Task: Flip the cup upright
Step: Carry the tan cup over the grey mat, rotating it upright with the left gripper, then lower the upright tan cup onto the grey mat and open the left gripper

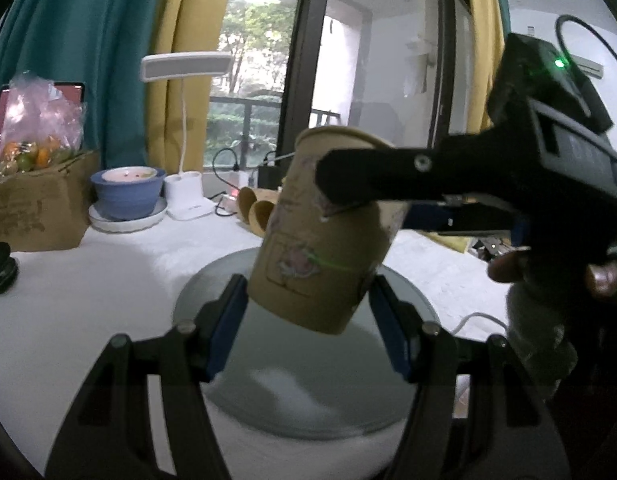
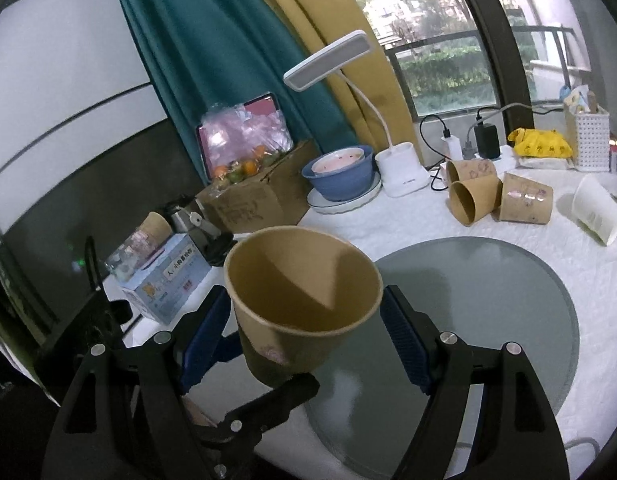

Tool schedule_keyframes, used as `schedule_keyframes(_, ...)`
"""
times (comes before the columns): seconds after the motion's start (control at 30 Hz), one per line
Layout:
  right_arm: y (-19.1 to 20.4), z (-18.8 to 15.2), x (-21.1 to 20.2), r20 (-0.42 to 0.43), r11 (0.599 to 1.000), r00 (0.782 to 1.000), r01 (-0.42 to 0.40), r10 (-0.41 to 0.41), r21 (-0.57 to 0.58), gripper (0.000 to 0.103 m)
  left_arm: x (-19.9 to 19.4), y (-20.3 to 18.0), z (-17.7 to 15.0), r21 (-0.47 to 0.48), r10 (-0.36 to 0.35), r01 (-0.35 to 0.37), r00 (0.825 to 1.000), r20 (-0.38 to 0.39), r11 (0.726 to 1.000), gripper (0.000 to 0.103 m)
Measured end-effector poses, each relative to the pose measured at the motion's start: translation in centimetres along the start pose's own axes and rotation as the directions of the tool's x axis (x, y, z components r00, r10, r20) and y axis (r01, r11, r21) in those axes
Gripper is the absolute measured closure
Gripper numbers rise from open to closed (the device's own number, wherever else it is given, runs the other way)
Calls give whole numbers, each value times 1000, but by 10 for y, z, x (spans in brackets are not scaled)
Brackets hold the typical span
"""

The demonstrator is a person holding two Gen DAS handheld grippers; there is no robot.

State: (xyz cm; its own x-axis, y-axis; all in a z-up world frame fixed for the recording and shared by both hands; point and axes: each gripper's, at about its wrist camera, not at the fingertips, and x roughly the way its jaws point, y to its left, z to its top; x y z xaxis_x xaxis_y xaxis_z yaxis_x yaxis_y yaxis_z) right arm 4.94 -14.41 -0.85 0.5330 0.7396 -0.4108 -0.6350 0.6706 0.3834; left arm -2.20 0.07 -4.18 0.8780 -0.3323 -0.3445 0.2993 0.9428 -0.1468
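A brown paper cup with a pink print [image 1: 320, 240] hangs in the air above the round grey glass plate [image 1: 292, 380], mouth up and tilted. My left gripper [image 1: 308, 304] is shut on the cup's lower body. My right gripper [image 2: 304, 320] stands around the upper part of the cup [image 2: 296, 308], its blue pads close to the walls; in the left wrist view its black finger [image 1: 372, 178] crosses the cup near the rim. I cannot tell whether it presses the cup. The cup's brown inside shows, and nothing is in it.
Several paper cups lie on their sides on the white tablecloth [image 2: 480, 196], with a white cup [image 2: 598, 210] to the right. A blue bowl on a plate [image 2: 340, 178], a white desk lamp [image 2: 402, 172], a cardboard box with fruit [image 2: 252, 196] and a blue carton [image 2: 168, 280] stand around.
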Motion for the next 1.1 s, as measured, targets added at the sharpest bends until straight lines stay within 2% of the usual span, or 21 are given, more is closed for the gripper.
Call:
schedule_keyframes(0.43, -6, -3, 10, -30, 1000, 999, -21, 22, 10, 23, 2, -6, -2, 24, -55, 55, 998, 2, 998, 39)
schedule_keyframes(0.53, -7, -4, 11, -35, 1000, 999, -24, 24, 11, 31, 3, -6, -4, 22, -59, 59, 998, -4, 998, 39)
schedule_keyframes(0.77, -8, -5, 12, -43, 1000, 999, -24, 24, 12, 33, 2, -7, -7, 21, -60, 60, 998, -11, 998, 38)
schedule_keyframes(1.03, -12, -6, 13, -54, 1000, 999, 2, -1, 12, 34, 10, -6, -12, -2, -97, 97, 993, -74, 995, 38)
schedule_keyframes(1.1, -14, -5, 13, -53, 1000, 999, 12, -12, 10, 34, 12, -6, -15, -8, -90, 89, 992, -90, 996, 34)
